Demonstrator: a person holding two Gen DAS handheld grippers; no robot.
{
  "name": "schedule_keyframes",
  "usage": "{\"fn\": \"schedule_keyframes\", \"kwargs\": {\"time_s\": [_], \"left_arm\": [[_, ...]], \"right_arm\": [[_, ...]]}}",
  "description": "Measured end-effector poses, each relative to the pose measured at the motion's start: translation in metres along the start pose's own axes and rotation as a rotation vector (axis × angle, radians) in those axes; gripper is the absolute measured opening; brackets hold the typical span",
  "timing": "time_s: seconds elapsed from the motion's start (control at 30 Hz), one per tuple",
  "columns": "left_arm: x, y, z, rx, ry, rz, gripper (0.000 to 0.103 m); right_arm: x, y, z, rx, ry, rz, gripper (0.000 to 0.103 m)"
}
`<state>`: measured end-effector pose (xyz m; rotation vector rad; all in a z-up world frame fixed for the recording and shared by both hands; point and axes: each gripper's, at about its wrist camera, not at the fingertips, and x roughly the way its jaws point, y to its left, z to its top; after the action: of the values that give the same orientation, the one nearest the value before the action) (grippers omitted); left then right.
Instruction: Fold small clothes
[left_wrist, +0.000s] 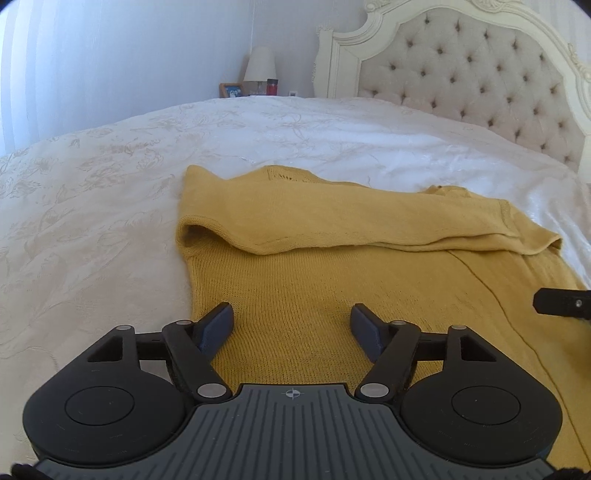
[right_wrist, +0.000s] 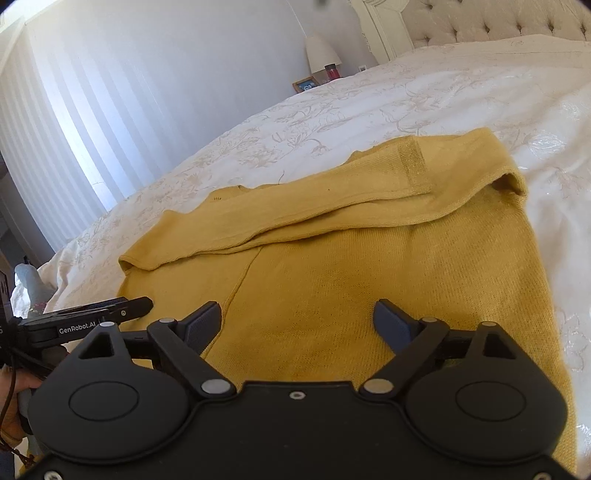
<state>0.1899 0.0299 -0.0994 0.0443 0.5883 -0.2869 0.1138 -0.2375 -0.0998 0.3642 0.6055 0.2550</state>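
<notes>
A mustard-yellow knit sweater (left_wrist: 332, 266) lies flat on the white bedspread (left_wrist: 92, 221), its sleeves folded across the upper body. My left gripper (left_wrist: 291, 325) is open and empty, hovering over the sweater's lower left part near its left edge. My right gripper (right_wrist: 297, 323) is open and empty over the sweater (right_wrist: 332, 258) at its lower middle. A sleeve cuff (right_wrist: 417, 166) lies on top near the far right corner. The left gripper's side (right_wrist: 92, 317) shows at the left in the right wrist view; the right gripper's tip (left_wrist: 561, 302) shows at the right edge in the left wrist view.
A tufted cream headboard (left_wrist: 480, 74) stands at the far right. A lamp (left_wrist: 260, 64), a red cup (left_wrist: 272, 86) and a photo frame (left_wrist: 232, 89) sit beyond the bed. Vertical blinds (right_wrist: 55, 129) cover the wall to the left.
</notes>
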Motion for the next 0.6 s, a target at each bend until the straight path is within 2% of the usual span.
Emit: {"fn": "schedule_keyframes", "kwargs": {"time_s": [0.13,0.33,0.37,0.43,0.6], "left_arm": [[0.004,-0.004,-0.005,0.031,0.007,-0.005,0.084],[0.006,-0.001,-0.011,0.010,-0.002,-0.015,0.085],[0.006,0.000,-0.012,0.004,-0.004,-0.017,0.085],[0.005,0.002,-0.013,-0.008,-0.012,-0.019,0.085],[0.002,0.002,-0.014,-0.024,-0.028,-0.004,0.085]], "right_arm": [[-0.001,-0.003,-0.001,0.021,-0.009,0.010,0.090],[0.000,0.011,0.007,-0.014,0.039,-0.047,0.089],[-0.002,0.012,0.011,-0.009,0.041,-0.055,0.088],[-0.004,0.011,0.021,0.007,0.033,-0.061,0.077],[-0.003,0.001,0.063,0.000,-0.043,-0.160,0.072]]}}
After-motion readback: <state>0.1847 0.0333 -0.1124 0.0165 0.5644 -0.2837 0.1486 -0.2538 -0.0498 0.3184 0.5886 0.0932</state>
